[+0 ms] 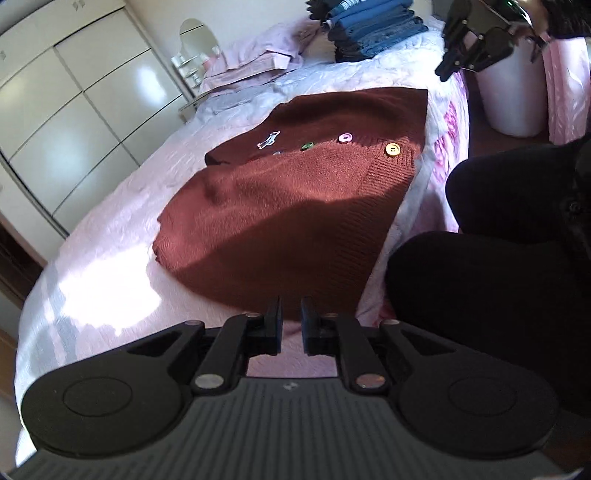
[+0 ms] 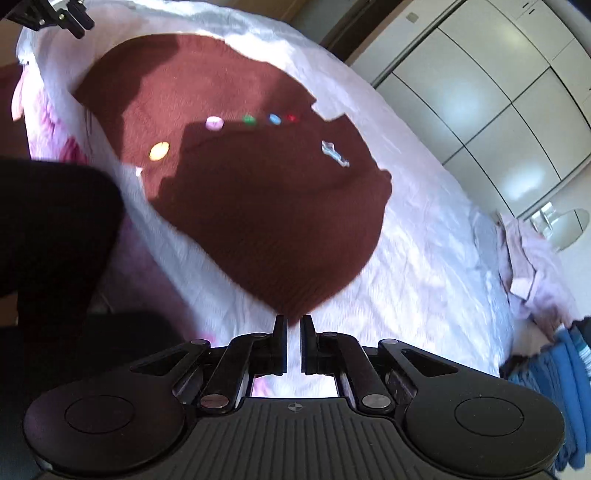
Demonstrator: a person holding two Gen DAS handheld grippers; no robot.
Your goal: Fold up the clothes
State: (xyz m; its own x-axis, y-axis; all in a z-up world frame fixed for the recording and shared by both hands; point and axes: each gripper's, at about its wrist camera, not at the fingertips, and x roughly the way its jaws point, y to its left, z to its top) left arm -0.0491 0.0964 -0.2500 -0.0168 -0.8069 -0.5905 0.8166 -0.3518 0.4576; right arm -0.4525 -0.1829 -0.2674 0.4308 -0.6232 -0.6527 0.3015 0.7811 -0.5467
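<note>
A rust-brown knitted cardigan point(image 1: 295, 206) point(image 2: 258, 206) with coloured buttons lies flat on the pale pink bed point(image 1: 110, 229) point(image 2: 424, 258), near the bed's edge. My left gripper point(image 1: 291, 314) hovers over one side of the cardigan. Its jaws stand a little apart with nothing between them. It also shows at the top left of the right wrist view as the left gripper point(image 2: 70, 18). My right gripper point(image 2: 294, 323) is shut and empty above the opposite side of the cardigan. In the left wrist view the right gripper point(image 1: 448, 66) hangs high at the top right, with no cloth on it.
A stack of folded blue clothes point(image 1: 373, 29) point(image 2: 554, 387) and a crumpled pink garment point(image 1: 258, 59) point(image 2: 535, 266) lie at the bed's far end. White wardrobe doors point(image 1: 74, 110) point(image 2: 498, 92) line one side. A white bin point(image 1: 513, 96) stands on the floor. The person's dark legs point(image 1: 498, 295) point(image 2: 55, 229) are beside the bed.
</note>
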